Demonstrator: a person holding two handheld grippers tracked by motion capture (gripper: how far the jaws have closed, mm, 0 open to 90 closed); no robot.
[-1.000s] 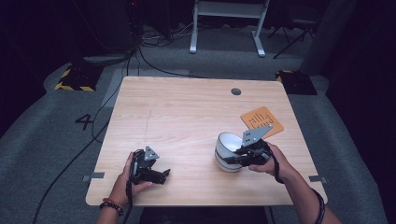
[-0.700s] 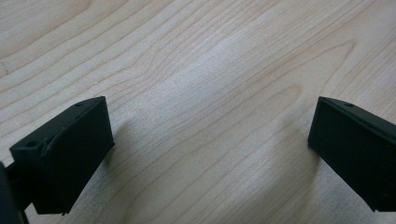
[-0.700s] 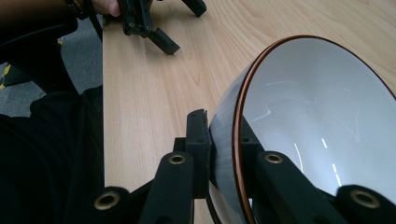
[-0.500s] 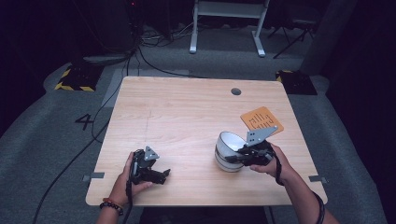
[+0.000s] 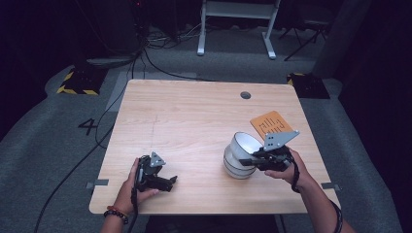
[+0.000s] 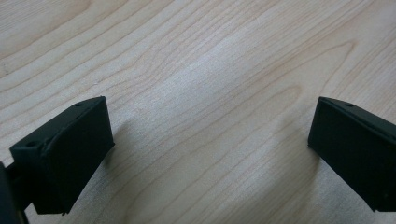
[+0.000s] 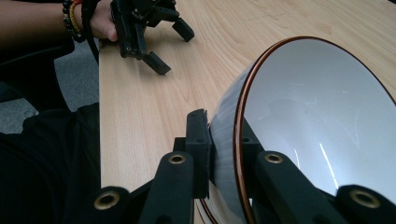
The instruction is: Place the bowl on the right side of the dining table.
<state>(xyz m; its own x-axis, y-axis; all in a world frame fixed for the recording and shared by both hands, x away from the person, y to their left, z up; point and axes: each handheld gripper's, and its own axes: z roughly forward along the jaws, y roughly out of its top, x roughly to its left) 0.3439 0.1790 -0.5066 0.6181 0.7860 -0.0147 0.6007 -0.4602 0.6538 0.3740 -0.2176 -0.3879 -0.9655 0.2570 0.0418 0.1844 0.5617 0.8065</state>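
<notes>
The wood table [image 5: 194, 121] stands on grey floor [image 5: 58, 145]; the left gripper [image 5: 163, 182] gapes empty, the right gripper [image 5: 248, 161] pinches a bowl [image 5: 244, 144].

A big number "4" [image 5: 88, 126] is marked on the grey floor [image 5: 53, 145], left of the wooden table [image 5: 194, 116]. The orange card [image 5: 270, 124] on the table has pale marks on it, too small to read.
</notes>
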